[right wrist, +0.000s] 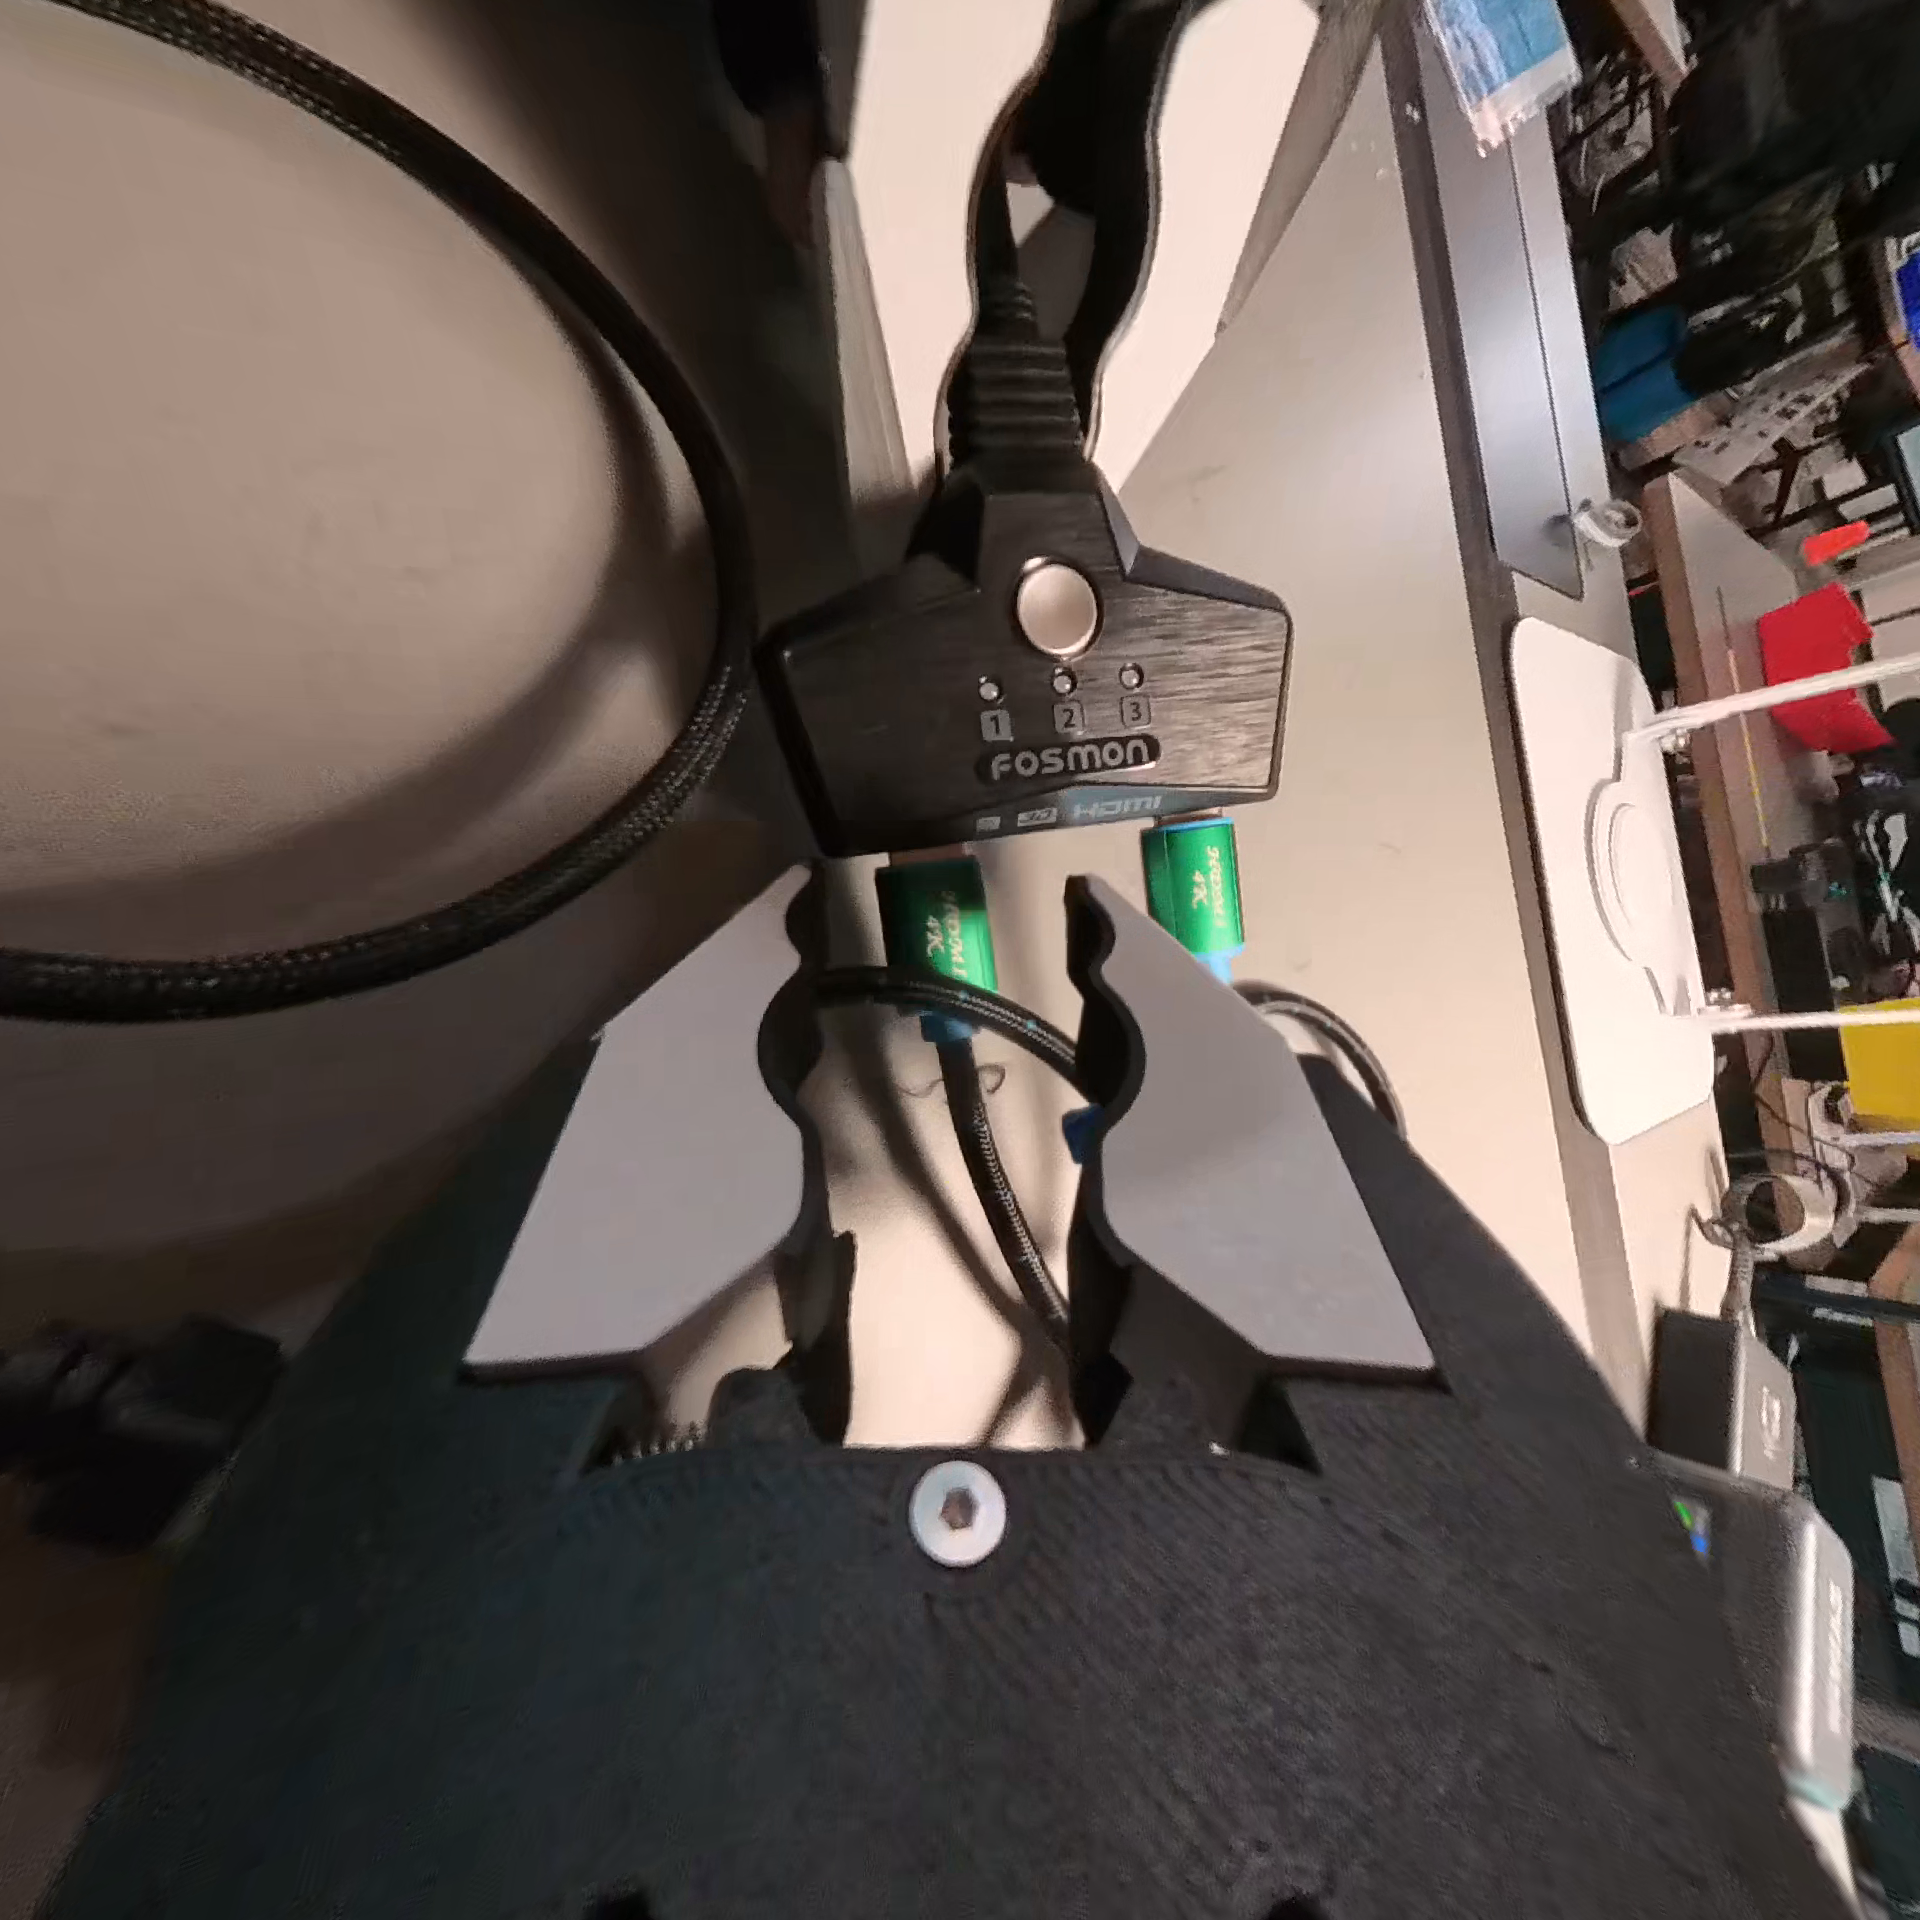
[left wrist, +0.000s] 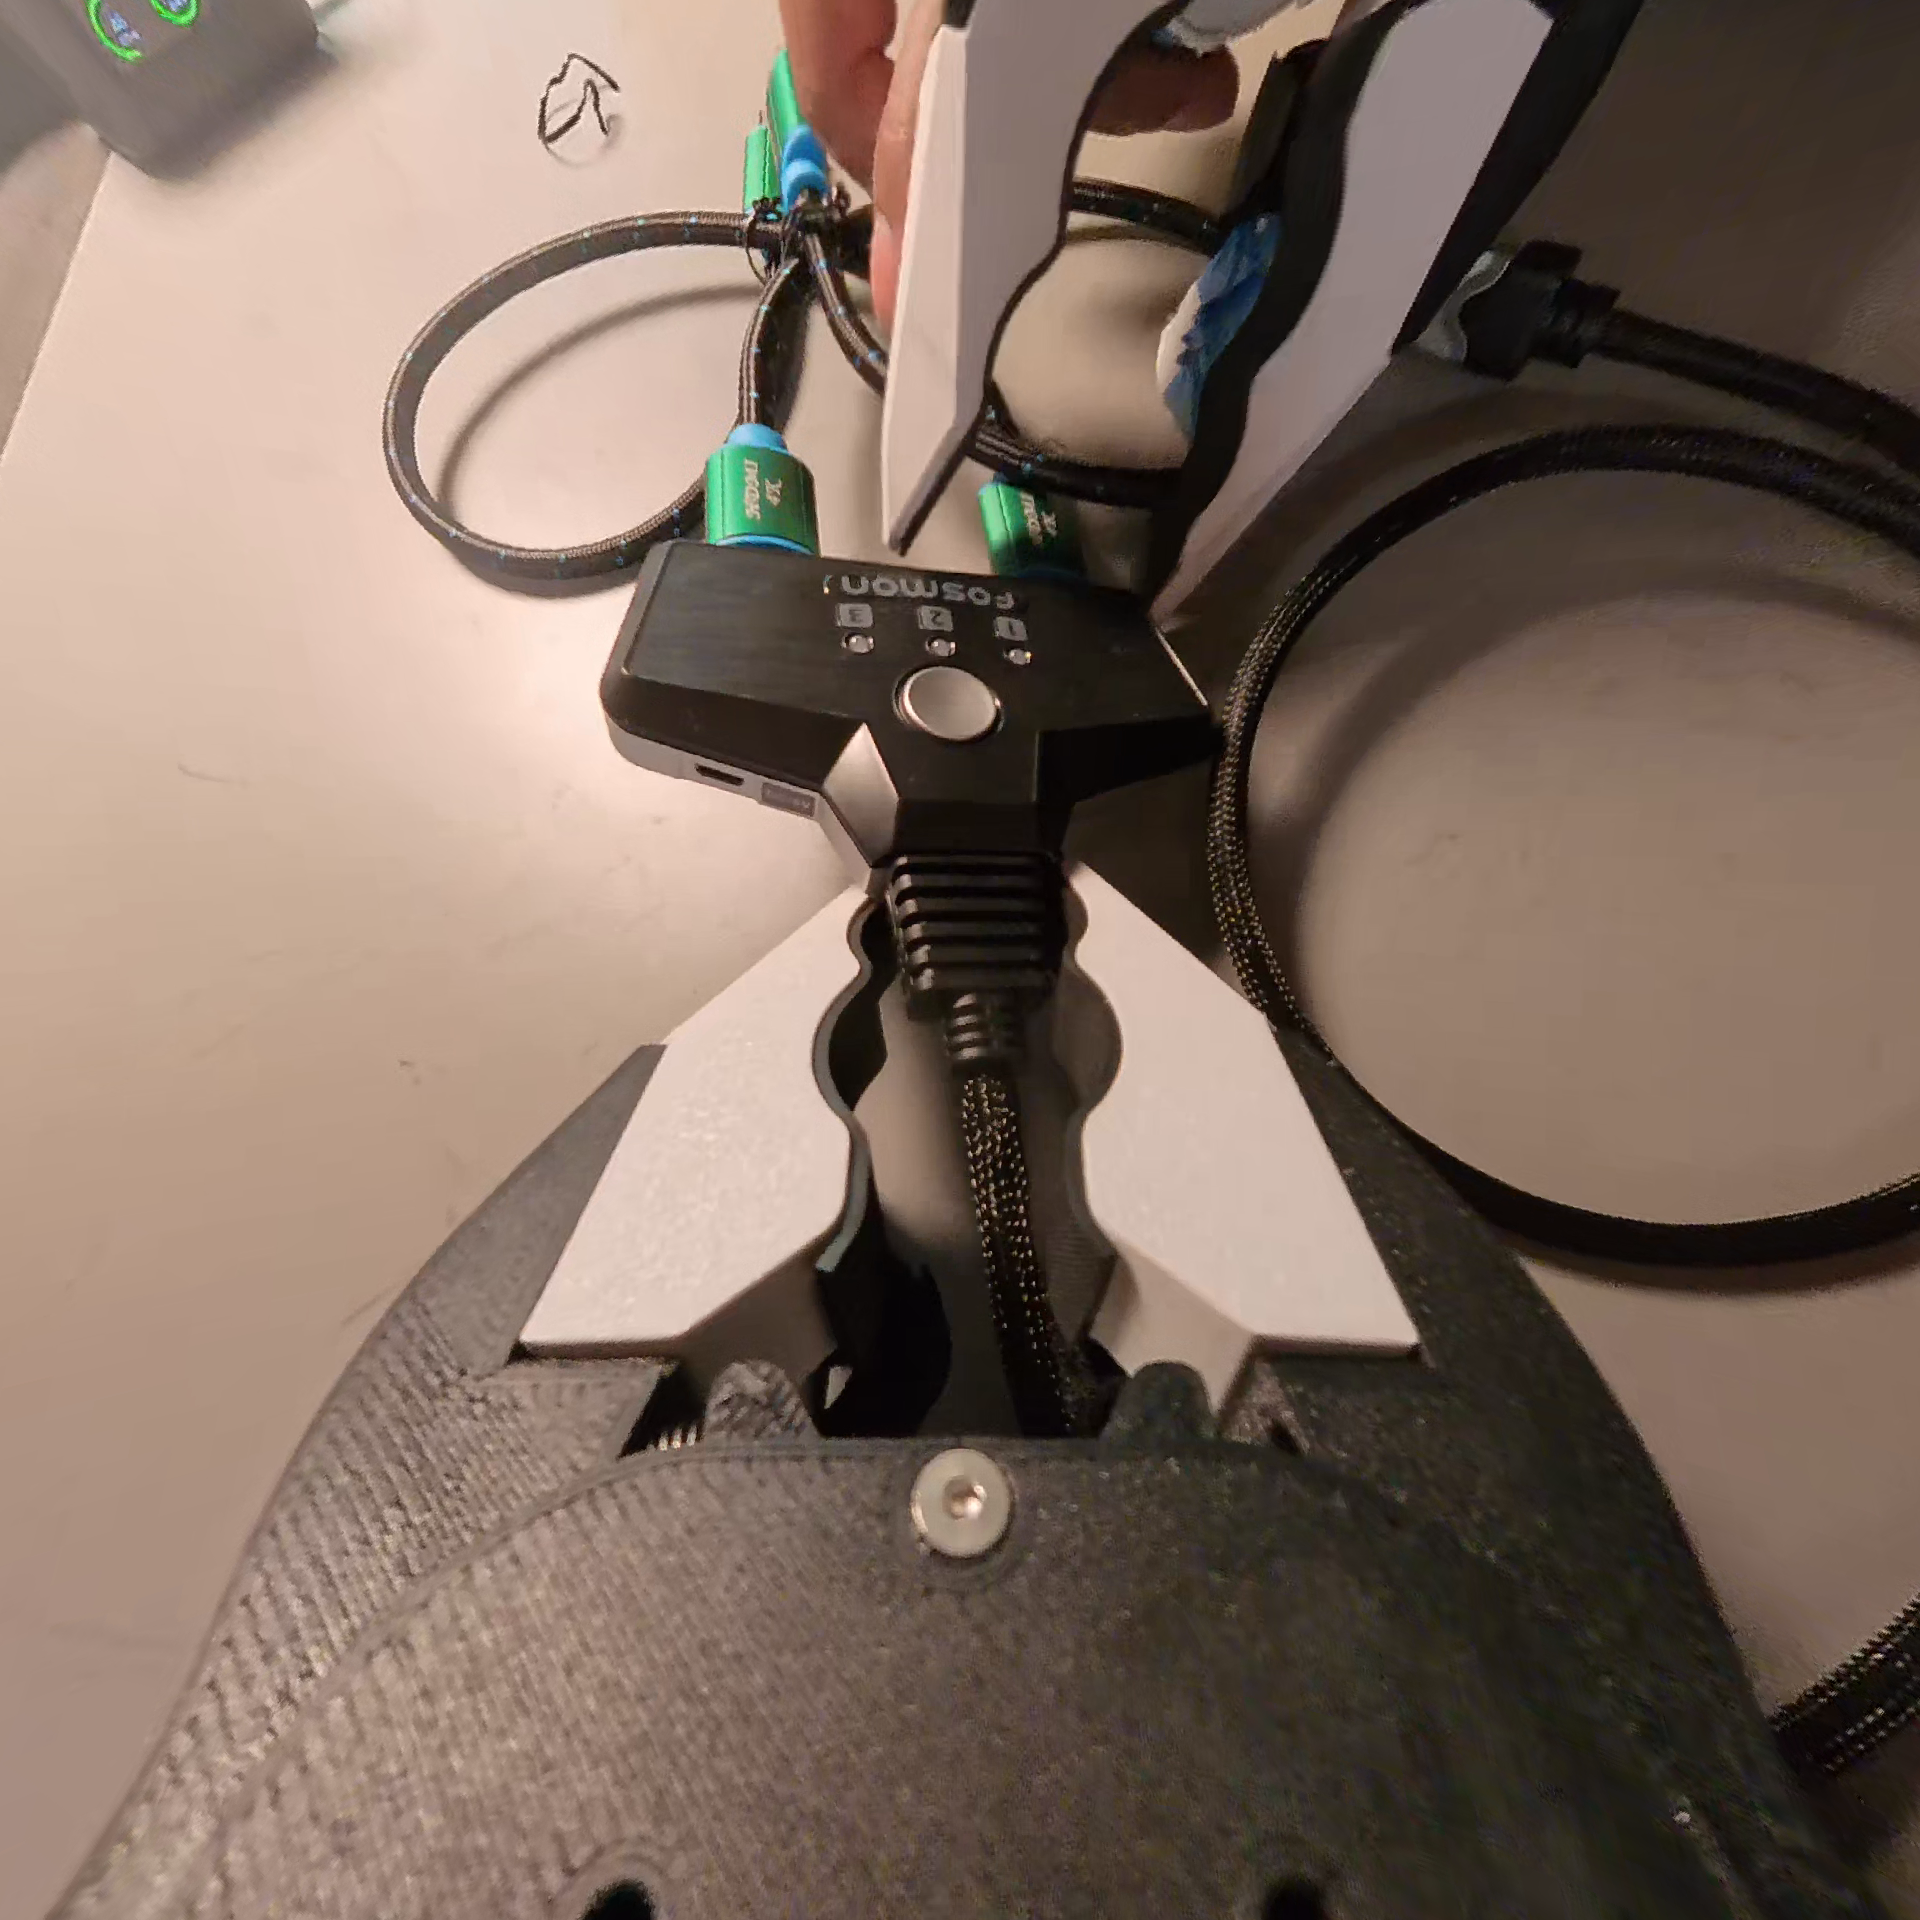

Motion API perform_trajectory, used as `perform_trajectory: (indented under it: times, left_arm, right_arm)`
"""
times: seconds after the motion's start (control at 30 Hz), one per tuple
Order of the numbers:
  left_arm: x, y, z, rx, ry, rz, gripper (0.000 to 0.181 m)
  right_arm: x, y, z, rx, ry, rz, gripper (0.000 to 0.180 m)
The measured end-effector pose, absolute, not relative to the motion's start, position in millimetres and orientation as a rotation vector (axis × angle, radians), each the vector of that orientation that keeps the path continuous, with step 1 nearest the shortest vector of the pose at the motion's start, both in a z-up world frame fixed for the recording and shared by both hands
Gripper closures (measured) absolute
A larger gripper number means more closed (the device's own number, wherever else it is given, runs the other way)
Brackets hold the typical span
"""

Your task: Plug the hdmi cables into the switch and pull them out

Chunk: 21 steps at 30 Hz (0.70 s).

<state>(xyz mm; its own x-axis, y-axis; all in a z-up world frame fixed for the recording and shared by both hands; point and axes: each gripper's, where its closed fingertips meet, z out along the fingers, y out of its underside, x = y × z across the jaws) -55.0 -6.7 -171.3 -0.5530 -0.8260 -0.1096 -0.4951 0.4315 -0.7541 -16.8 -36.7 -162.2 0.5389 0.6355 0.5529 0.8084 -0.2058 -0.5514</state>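
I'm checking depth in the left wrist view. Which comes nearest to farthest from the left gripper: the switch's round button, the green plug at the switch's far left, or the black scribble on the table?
1. Round button, on the switch just ahead of the left gripper.
2. Green plug, at the switch's far edge, left.
3. Scribble, on the table far back.

Brushed black metal switch box [right wrist: 1039,665] with round silver button [right wrist: 1057,608]. Metallic green plug shells [right wrist: 935,925] lettered in gold, collared in blue. Black braided cables [left wrist: 499,499] flecked with blue. Thick black braided cable [right wrist: 582,312], unflecked. Pale beige tabletop [left wrist: 312,831]. Light grey finger plates [left wrist: 717,1174] set in black ribbed printed bodies [left wrist: 935,1683].
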Motion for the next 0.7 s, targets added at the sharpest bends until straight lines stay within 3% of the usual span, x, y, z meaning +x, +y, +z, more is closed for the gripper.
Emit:
perform_trajectory:
  times: [0.2,0.3,0.43,0.57,0.7]
  left_arm:
    - [-53.5,-5.0,-162.2,-1.009,2.152,-0.912,0.153]
    - [-49.5,1.7,-159.6,-1.026,2.094,-0.874,0.15]
    - [-42.2,30.4,-153.9,-1.178,1.944,-0.741,0.116]
    - [-47.1,70.5,-117.8,-1.292,1.729,-0.512,0.098]
    - [-66.8,104.5,-67.4,-1.29,1.488,-0.059,0.093]
  right_arm:
    - [-14.8,-34.0,-163.2,-1.894,-1.177,-0.339,0.155]
    - [-11.1,-30.3,-162.0,-1.884,-1.164,-0.387,0.156]
    - [-1.0,-24.9,-160.8,-1.89,-1.109,-0.432,0.156]
    - [11.5,-16.7,-150.2,-1.875,-0.997,-0.468,0.159]
    - [23.2,-11.6,-142.4,-1.865,-0.909,-0.505,0.159]
